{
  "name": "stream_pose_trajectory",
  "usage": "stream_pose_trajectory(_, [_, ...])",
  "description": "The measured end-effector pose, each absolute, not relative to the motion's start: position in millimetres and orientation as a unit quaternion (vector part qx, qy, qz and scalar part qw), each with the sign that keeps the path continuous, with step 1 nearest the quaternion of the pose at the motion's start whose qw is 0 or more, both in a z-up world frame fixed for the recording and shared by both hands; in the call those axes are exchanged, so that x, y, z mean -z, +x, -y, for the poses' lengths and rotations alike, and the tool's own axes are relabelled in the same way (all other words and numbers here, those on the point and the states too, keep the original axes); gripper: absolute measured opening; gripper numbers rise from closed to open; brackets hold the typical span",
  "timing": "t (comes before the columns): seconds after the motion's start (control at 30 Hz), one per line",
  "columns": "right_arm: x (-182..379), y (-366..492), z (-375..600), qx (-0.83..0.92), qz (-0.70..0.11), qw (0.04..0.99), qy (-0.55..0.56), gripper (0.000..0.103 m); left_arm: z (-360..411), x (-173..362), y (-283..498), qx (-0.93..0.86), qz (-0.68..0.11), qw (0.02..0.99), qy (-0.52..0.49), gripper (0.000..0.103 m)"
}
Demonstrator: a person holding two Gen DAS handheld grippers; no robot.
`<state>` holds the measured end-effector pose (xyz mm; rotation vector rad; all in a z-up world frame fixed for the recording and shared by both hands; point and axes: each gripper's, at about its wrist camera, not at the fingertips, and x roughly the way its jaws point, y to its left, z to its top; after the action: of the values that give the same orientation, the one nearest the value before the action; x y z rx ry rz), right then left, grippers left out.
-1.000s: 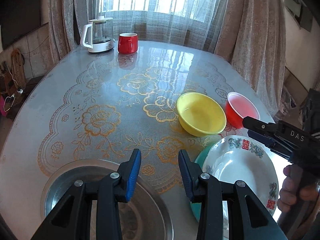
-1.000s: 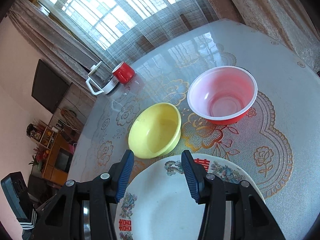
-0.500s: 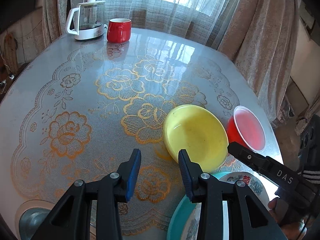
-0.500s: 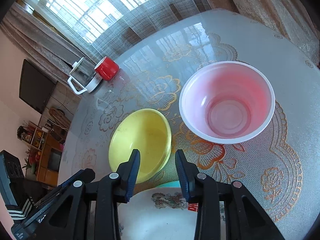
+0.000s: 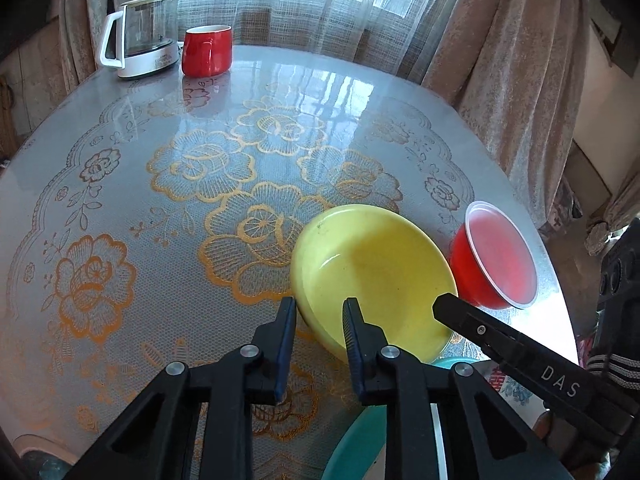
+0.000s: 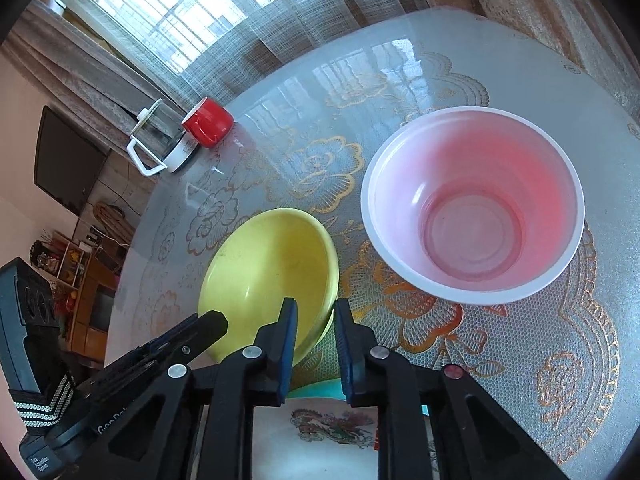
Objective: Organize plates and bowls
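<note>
A yellow bowl sits on the table, also in the right wrist view. A red plastic bowl with a white inside stands just right of it. My left gripper is open and straddles the yellow bowl's near left rim. My right gripper is open and straddles its near right rim. A white patterned plate lies on a teal plate under both grippers. The right gripper's finger reaches over the yellow bowl's right side.
A glass kettle and a red mug stand at the far edge near the curtains. The round table has a gold floral cover. A metal dish's rim shows at the bottom left.
Both grippers moved forward from the plates to the yellow bowl and narrowed their opening. The metal dish slid almost out of the left view.
</note>
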<state>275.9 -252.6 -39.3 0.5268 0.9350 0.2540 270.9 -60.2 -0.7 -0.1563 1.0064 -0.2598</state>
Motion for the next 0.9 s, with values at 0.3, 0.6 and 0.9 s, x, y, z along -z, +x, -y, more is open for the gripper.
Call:
stream_pose_trajectory(0.3, [22.1, 263.6, 247.5, -0.139, -0.424, 0.86, 0.247, 0.018, 47.9, -21.0, 249.8, 0.123, -0.452, 0.88, -0.073, 0.024])
stream_pose_trajectory(0.6, [4.6, 235.9, 237.5, -0.168, -0.404, 0.866, 0.244, 0.018, 31.7, -41.3, 208.0, 0.128, -0.426, 0.893, -0.071, 0.024])
stream_pose_trajectory(0.9, [-7.1, 198.8, 219.0, -0.2, -0.386, 0.868, 0.241, 0.018, 6.9, -65.8, 156.8, 0.133, -0.393, 0.908, -0.065, 0.024])
